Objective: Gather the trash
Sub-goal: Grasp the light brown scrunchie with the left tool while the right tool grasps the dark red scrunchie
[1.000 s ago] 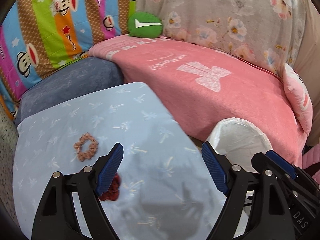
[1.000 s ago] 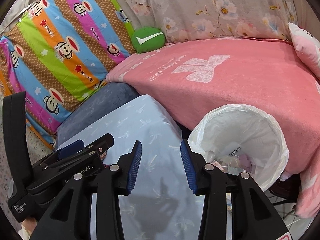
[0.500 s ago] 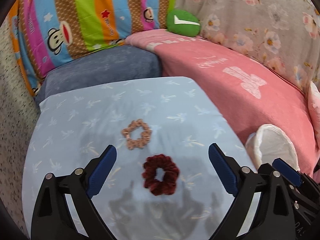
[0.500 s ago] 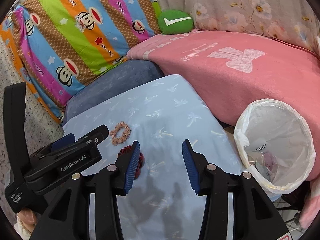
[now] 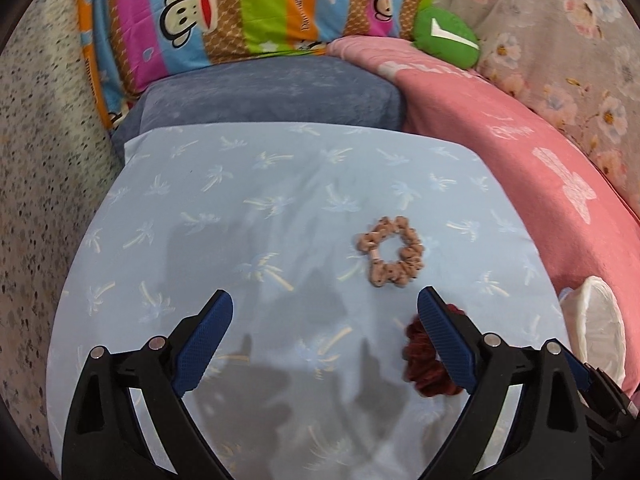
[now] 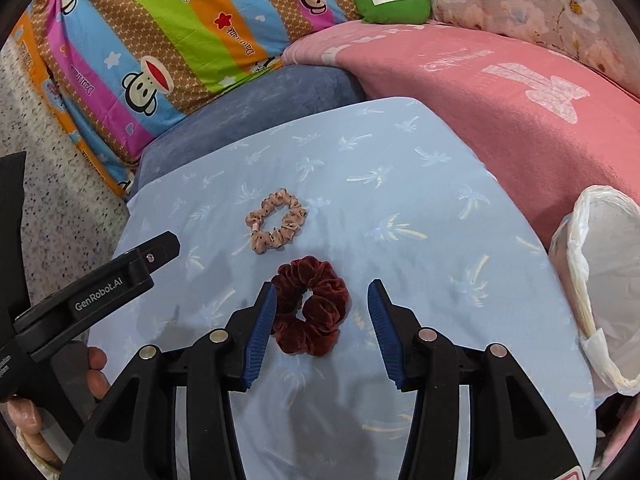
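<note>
A dark red velvet scrunchie (image 6: 328,324) lies on the light blue palm-print cloth (image 6: 400,184). My right gripper (image 6: 321,290) hangs just above it, open, the scrunchie lying between and just beyond its blue pads without touching them. A beige dotted scrunchie (image 6: 294,216) lies a little farther away. In the left wrist view the beige scrunchie (image 5: 394,274) is ahead and right of my left gripper (image 5: 322,300), which is wide open and empty. Its right finger half hides the red scrunchie (image 5: 416,360).
A bin lined with a white bag (image 6: 592,280) stands off the cloth's right edge, also visible as the bag (image 5: 596,328). Behind are a blue cushion (image 5: 272,88), a pink blanket (image 6: 520,112), a striped monkey-print pillow (image 6: 160,40) and a green cushion (image 5: 448,36). Speckled floor is on the left.
Both grippers swung left from the bin and dropped toward the cloth. The scrunchies came into view and the bin slid to the right edge. The left jaws widened.
</note>
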The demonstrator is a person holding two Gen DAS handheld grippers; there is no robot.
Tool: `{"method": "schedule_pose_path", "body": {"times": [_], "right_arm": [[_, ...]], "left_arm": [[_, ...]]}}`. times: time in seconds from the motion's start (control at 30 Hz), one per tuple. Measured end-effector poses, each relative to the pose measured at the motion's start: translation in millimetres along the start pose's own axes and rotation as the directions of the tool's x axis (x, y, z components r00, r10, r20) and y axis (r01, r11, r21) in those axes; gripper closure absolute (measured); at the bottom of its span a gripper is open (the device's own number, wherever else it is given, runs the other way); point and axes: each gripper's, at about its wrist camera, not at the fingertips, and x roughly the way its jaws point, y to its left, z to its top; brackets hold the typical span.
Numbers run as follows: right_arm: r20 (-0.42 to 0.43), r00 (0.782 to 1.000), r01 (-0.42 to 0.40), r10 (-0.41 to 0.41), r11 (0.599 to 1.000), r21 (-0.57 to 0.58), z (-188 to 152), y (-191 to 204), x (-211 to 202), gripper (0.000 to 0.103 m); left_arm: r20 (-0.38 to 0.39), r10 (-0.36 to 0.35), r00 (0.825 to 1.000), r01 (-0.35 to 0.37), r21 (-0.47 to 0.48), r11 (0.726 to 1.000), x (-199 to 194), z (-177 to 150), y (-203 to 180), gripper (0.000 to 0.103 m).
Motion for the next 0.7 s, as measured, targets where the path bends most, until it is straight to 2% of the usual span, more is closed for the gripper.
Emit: {"method": "schedule_pose_path", "body": {"times": [0.23,0.47,0.63,0.67,0.7], "right_arm": [[-0.061,0.998,0.012,-0.012,1.0,0.005,1,2,41,0.056],[-0.097,0.995,0.036,-0.034,0.999,0.012,-1,-7,70,0.056],[-0.103,0.994,0.042,-0.04,0.999,0.019,-4,-14,79,0.067],[-0.103,0.994,0.046,-0.045,0.999,0.012,-4,-14,80,0.068],[-0.101,0.994,0.049,-0.048,0.999,0.005,-4,-14,80,0.071]], "left_arm": [[-0.047,0.004,0.999,-0.006,-0.032,0.999,34,7,6,0.013],[-0.088,-0.032,0.996,0.028,-0.053,0.998,71,21,-9,0.013],[-0.111,-0.031,0.993,0.027,-0.038,0.999,93,21,-19,0.014],[-0.113,-0.028,0.993,0.024,-0.035,0.999,97,20,-20,0.015],[-0.117,-0.033,0.993,0.029,-0.033,0.999,99,20,-21,0.021]]}}
